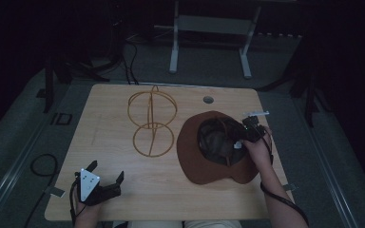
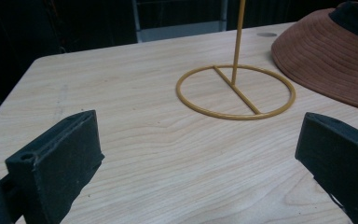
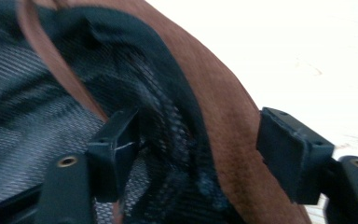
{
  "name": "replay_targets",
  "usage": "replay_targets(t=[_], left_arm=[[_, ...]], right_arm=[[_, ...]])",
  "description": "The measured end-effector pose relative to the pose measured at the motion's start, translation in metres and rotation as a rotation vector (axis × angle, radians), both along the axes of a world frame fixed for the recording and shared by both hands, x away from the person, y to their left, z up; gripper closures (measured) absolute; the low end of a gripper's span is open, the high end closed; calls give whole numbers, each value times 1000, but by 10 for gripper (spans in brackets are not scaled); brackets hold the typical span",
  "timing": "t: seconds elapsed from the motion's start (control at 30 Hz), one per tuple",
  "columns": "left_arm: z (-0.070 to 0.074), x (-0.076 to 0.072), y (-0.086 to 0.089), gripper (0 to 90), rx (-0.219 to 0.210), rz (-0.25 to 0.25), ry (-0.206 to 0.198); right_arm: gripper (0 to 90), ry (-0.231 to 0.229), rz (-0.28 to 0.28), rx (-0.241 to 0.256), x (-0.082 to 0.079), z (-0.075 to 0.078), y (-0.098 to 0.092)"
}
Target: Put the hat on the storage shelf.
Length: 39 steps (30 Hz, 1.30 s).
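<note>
We see a brown hat (image 1: 204, 161) lying crown-down on the wooden counter (image 1: 123, 190), just right of a yellow wire stand (image 1: 151, 124). Our right hand-held gripper (image 3: 196, 154) has its jaws apart, straddling the hat's brim (image 3: 223, 121) beside the black mesh lining (image 3: 23, 107). Our left hand-held gripper (image 1: 105, 178), jaws apart, sits well left of the hat. We read no writing anywhere.

We've got a rusty brown hat (image 1: 204, 164) with ribbed rings round the brim and a black mesh lining (image 3: 37, 102), probably dark grey in spots. Left of the hat, a mustard-yellow wire stand (image 1: 151, 122) on pale woodgrain table (image 1: 114, 190).
</note>
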<state>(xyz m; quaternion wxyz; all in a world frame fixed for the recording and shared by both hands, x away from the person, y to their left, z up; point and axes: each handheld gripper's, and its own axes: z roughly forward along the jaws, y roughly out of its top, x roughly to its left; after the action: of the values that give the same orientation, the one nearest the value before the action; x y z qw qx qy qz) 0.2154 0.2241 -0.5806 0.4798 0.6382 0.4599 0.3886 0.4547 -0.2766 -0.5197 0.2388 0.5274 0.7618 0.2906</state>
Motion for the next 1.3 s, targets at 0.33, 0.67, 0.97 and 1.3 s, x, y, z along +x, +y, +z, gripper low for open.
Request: replay_targets(t=[0.33,0.67,0.97,1.3], left_arm=[[0,0,-1,6,-16,-28,9],[2,-1,-1,41,-45,-48,46],[0,7,-16,45,-17,-199,187],[6,30,-63,62,21,-404,299]], right_arm=[[550,24,-4,-113,3,-13,7],[865,-7,1,-220,1,-7,11],[869,-173,-19,-156,-25,41,0],[869,-229,11,-107,-57,63,-6]])
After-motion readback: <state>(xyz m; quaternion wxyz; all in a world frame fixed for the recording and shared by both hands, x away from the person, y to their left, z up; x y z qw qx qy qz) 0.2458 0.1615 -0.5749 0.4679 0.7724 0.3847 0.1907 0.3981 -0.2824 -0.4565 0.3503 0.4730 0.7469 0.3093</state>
